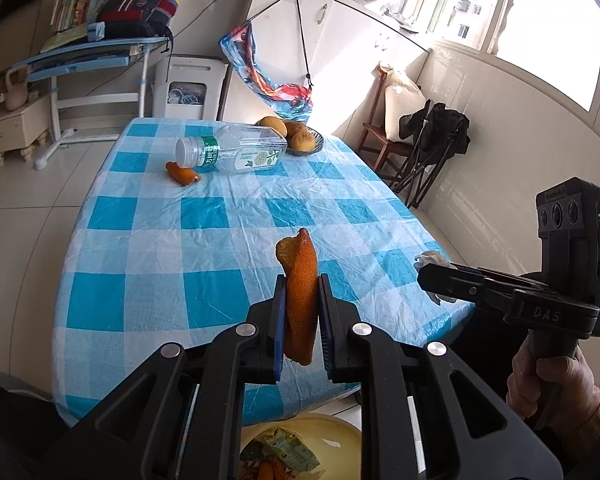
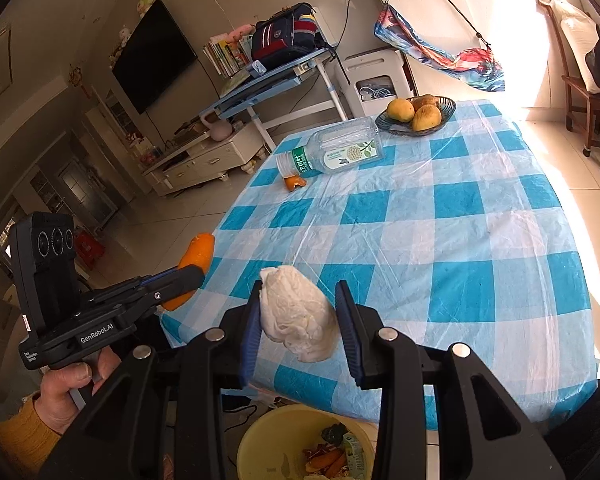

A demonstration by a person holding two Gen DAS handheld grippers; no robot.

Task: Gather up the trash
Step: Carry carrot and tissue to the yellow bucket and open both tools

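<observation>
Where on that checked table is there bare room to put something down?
The tablecloth lies bare from the near edge up to the lying bottle. The far end is crowded: bottle, orange peel scrap and fruit bowl.

Between the fingers (image 1: 325, 320) of the left gripper (image 1: 302, 312), matt black plastic with ribbed blue pads, sits rough, pitted orange peel (image 1: 300, 280). Soft, crinkled white tissue (image 2: 296, 312) fills the right gripper (image 2: 300, 320). Beyond both lies the glossy, creased plastic tablecloth (image 1: 204, 240); below them, a smooth yellow plastic bin (image 2: 260, 440).
</observation>
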